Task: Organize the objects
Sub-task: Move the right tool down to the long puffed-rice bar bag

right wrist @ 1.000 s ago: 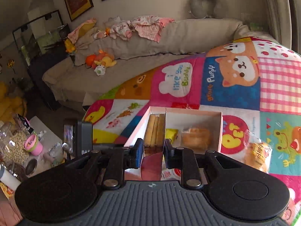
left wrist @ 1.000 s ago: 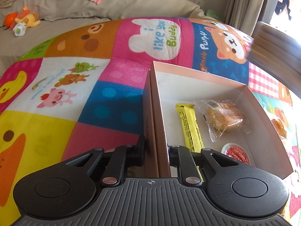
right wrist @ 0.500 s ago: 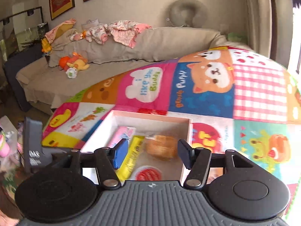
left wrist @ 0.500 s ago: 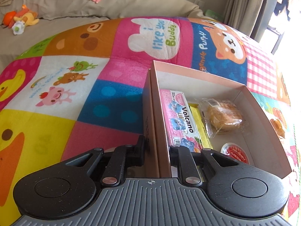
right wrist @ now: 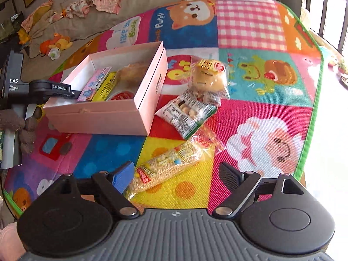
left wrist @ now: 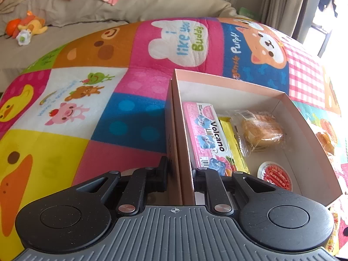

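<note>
A pink cardboard box [left wrist: 228,84] sits open on the play mat. My left gripper [left wrist: 181,169] is shut on the box's near left wall, one finger inside and one outside. Inside lie a pink Volcano pack [left wrist: 208,139], a yellow bar [left wrist: 235,148], a wrapped pastry [left wrist: 261,132] and a red-lidded cup [left wrist: 275,177]. My right gripper [right wrist: 176,173] hangs low over the mat with its jaws opening. A long clear bag of puffed snack [right wrist: 169,165] lies just ahead between the fingers, untouched. A wrapped bun [right wrist: 208,76] and a green-labelled snack bag [right wrist: 187,113] lie right of the box [right wrist: 104,117].
The colourful play mat [right wrist: 261,113] ends in a green edge [right wrist: 313,108] at the right, with bright floor beyond. A beige sofa [left wrist: 87,10] with plush toys [left wrist: 24,28] and clothes runs along the back.
The right gripper let go of the pink Volcano pack, which now lies in the box. It opened, then drew back and down over the long snack bag. The left gripper kept still.
</note>
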### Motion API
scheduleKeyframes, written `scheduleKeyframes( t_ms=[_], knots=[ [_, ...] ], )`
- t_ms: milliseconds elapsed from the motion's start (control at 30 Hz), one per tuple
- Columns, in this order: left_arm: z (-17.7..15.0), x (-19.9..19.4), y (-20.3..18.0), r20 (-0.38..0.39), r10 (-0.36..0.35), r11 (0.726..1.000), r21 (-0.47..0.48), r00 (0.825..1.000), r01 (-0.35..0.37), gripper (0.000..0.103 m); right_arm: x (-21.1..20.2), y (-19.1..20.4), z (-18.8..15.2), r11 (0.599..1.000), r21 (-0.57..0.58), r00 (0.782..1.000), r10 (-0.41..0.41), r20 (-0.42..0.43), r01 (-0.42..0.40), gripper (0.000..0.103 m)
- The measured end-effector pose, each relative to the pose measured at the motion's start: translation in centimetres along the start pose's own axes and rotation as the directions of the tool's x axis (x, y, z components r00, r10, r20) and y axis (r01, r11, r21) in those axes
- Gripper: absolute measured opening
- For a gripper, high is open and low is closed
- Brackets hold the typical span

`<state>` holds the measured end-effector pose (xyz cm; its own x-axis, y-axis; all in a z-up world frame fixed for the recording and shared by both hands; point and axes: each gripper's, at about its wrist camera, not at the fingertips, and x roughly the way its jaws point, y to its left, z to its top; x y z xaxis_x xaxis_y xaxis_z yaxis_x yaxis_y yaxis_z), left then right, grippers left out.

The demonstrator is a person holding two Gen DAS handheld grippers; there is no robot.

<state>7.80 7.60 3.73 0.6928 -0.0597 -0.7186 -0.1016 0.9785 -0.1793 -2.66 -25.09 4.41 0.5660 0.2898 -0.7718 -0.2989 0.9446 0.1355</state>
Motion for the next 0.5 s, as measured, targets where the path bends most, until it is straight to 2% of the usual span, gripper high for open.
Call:
scheduleKeyframes(
  t_ms=[133,233,300,367,500],
  knots=[
    [0.0,0.0,0.0,-0.002,0.000,1.000,-0.003,1.000,0.000,0.017,1.0,2.2,-1.0,0.997,-0.059,0.999,0.044,-0.009,-0.045,0.092],
    [-0.1,0.0,0.1,-0.005,-0.003,1.000,-0.008,1.000,0.003,0.017,1.6,3.4,-1.2,0.993,-0.110,1.000,0.029,-0.009,-0.030,0.093],
    [-0.3,0.0,0.2,-0.009,-0.007,1.000,-0.010,1.000,0.007,0.017,1.9,3.5,-1.5,0.989,-0.143,1.000,-0.025,-0.001,0.025,0.093],
    [-0.3,0.1,0.3,-0.013,-0.009,1.000,-0.013,1.000,0.009,0.017,1.9,3.2,-1.9,0.976,-0.192,0.994,-0.102,0.026,0.105,0.098],
    [-0.3,0.1,0.3,-0.011,-0.008,1.000,-0.020,1.000,0.007,0.017,1.0,2.0,-2.7,0.937,-0.242,0.967,-0.236,0.093,0.252,0.101]
  ],
)
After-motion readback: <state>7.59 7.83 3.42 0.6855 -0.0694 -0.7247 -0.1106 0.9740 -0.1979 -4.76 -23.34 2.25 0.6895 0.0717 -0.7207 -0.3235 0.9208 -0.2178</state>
